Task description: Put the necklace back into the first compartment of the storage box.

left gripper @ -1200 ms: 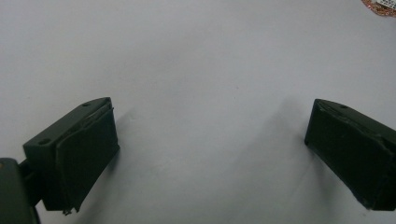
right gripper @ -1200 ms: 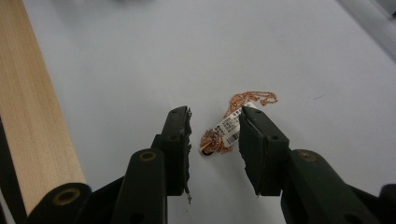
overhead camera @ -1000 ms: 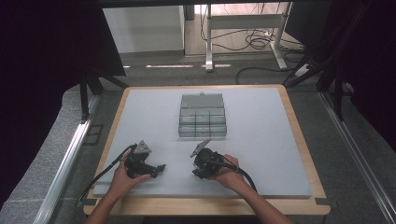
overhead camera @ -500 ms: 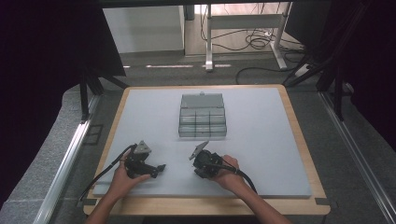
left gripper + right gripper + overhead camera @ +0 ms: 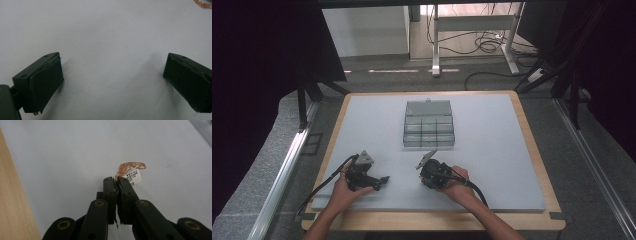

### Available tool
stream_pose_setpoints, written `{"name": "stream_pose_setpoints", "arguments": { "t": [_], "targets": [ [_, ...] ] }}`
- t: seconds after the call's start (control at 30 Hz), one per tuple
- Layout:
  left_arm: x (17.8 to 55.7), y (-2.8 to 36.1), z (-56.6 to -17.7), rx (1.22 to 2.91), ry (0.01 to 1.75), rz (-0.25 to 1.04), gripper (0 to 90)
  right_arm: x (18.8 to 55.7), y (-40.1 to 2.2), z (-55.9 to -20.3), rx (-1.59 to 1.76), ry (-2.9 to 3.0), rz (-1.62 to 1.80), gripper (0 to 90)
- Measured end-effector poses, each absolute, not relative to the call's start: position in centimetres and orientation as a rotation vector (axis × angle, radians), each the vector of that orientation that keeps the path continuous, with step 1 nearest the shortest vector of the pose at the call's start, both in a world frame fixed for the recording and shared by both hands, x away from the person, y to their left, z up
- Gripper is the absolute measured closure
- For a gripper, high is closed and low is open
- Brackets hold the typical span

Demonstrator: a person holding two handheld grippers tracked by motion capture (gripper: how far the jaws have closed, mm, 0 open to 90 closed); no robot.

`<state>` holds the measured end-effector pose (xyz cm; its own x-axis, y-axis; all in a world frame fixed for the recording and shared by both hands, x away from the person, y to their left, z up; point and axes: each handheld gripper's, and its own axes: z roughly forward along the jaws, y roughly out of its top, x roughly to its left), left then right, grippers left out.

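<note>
The right gripper (image 5: 115, 180) pinches the chain (image 5: 130, 167) near the desk's front edge. The left gripper (image 5: 112, 82) gapes wide, empty. The compartment box (image 5: 429, 124) lies straight ahead, nearer the right.

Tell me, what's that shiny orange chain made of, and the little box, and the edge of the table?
The chain looks like metal with a coppery or rose-gold shine, judging by its glinting fine links; it could just be plated. Its tag looks like printed white paper or card. The box seems to be clear, greyish plastic, since its compartments show through. The table's edge looks like pale wood with visible grain, possibly laminate.
</note>
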<state>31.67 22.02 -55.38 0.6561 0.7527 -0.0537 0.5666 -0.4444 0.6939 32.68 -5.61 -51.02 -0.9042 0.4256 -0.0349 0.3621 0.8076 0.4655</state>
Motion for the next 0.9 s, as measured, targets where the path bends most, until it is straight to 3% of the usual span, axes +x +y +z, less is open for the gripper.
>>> {"name": "stream_pose_setpoints", "arguments": {
  "t": [0.9],
  "targets": [
    [31.7, 22.0, -55.4, 2.173, 1.018, 0.341, 2.3, 33.2, -8.4, -45.7, 0.719, 2.804, 1.019, 84.6]
  ]
}}
